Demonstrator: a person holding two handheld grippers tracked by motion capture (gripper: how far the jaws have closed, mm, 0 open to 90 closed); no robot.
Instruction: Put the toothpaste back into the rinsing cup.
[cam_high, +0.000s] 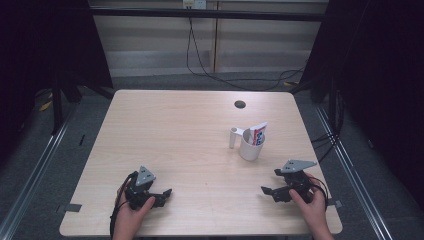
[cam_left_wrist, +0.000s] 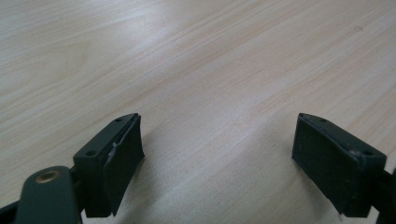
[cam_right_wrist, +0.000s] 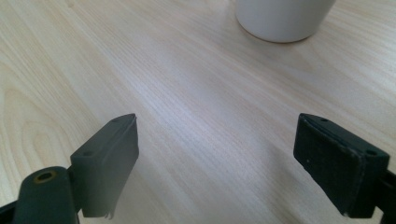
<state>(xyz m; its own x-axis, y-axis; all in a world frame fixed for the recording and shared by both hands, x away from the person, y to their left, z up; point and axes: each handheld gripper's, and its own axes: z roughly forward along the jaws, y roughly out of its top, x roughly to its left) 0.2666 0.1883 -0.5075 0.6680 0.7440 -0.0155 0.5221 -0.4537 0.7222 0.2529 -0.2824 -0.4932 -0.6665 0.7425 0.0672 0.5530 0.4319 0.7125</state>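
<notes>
A white cup (cam_high: 249, 148) stands upright right of the table's middle, with a toothpaste tube (cam_high: 258, 133) leaning inside it and a white handle-like piece (cam_high: 233, 137) on its left side. My left gripper (cam_high: 162, 196) rests near the front left of the wooden table (cam_high: 175, 130), open, with bare wood between its jaws (cam_left_wrist: 219, 135). Near the front right my right gripper (cam_high: 270, 182) is open too and holds nothing (cam_right_wrist: 217, 135). The cup's base (cam_right_wrist: 280, 18) shows ahead of it, well apart from the fingertips.
A round cable hole (cam_high: 240, 104) sits in the tabletop at the back right. Black cables (cam_high: 235, 80) trail over the floor behind the table. Metal rails (cam_high: 30, 180) run along both sides, and dark curtains close in left and right.
</notes>
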